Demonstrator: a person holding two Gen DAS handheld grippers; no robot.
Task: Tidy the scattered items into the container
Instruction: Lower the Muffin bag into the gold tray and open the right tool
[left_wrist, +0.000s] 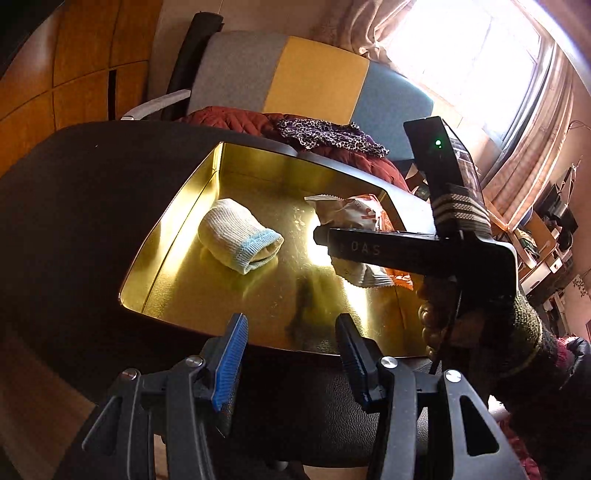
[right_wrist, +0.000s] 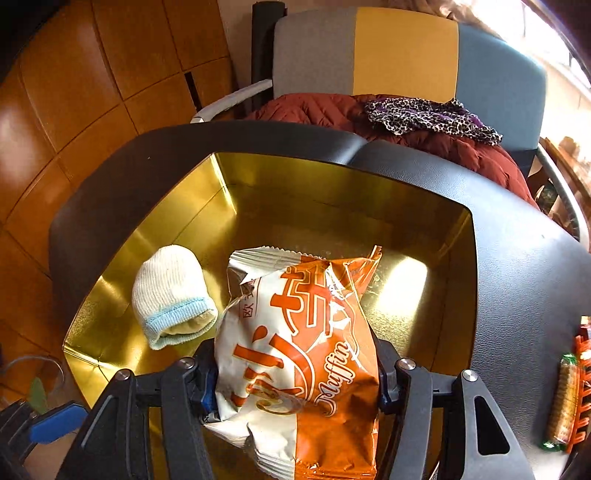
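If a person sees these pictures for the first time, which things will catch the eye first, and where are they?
First the orange-and-white muffin packet, held between the fingers of the right gripper over the shiny gold tin on the black seat. Next the rolled white sock with a blue cuff, lying inside the tin to the packet's left. The left gripper hangs open and empty at the tin's near edge.
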